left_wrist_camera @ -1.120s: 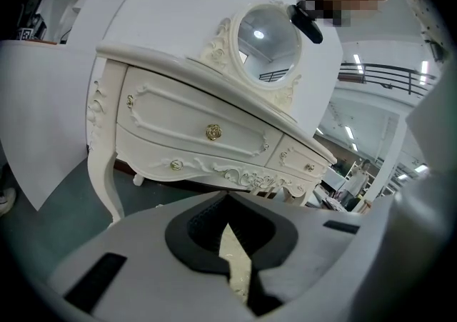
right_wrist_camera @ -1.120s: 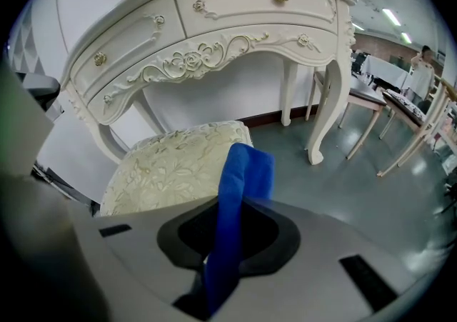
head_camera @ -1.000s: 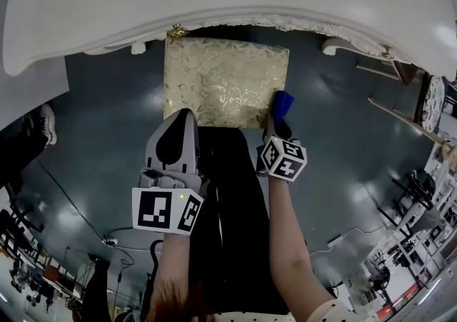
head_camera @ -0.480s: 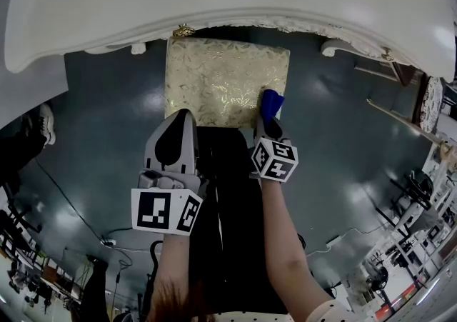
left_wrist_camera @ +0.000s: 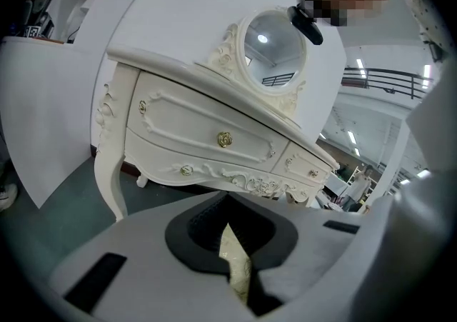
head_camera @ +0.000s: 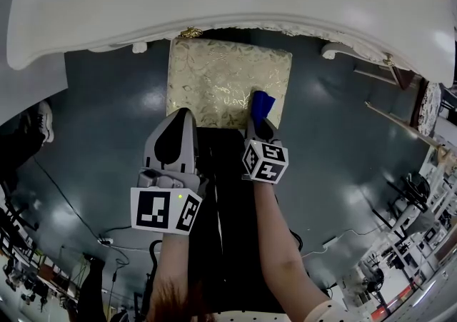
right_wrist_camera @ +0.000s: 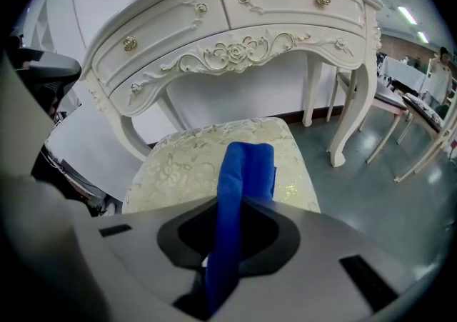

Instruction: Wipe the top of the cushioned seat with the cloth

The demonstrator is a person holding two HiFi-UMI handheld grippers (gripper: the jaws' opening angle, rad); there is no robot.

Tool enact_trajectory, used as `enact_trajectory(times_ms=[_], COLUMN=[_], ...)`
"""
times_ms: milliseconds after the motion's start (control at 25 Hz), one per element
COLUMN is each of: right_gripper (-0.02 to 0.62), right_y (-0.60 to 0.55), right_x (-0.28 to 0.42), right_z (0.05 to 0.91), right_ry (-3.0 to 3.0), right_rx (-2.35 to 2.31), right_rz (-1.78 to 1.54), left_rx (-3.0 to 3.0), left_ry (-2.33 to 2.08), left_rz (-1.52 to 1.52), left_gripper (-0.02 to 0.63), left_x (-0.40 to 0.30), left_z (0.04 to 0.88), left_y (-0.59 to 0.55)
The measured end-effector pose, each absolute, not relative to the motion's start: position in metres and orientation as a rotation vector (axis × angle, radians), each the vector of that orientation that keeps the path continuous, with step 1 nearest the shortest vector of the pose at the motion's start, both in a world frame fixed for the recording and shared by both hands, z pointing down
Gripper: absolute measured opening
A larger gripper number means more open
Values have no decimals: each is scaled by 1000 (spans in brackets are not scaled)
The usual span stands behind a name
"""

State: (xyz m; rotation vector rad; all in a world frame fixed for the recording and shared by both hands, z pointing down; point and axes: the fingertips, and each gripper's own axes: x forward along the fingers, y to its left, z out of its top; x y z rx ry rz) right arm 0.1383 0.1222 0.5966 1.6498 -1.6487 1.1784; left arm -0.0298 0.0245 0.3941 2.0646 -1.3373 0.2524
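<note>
Pinching the blue cloth (head_camera: 262,104), our right gripper (head_camera: 260,125) has swept toward nine o'clock across the cushioned seat (head_camera: 211,78), so wiping is underway; our left gripper (head_camera: 180,115) is pressed together, empty.

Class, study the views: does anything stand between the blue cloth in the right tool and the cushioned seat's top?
Nothing visible does. The cloth, clamped in the right tool, lies over the seat at its bare near-right corner.
</note>
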Motion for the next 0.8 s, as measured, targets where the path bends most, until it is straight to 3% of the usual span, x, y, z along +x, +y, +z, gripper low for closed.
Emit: enact_trajectory(times_ms=[800], right_gripper=[61], right_y=[115], right_x=[106], right_z=[598], right_ry=[-1656], right_rx=[1629], right_rz=[1184], left_rx=[2034], left_ry=[-1367], left_rz=[225], left_gripper=[-2], left_x=[-55], left_z=[396], left_y=[20])
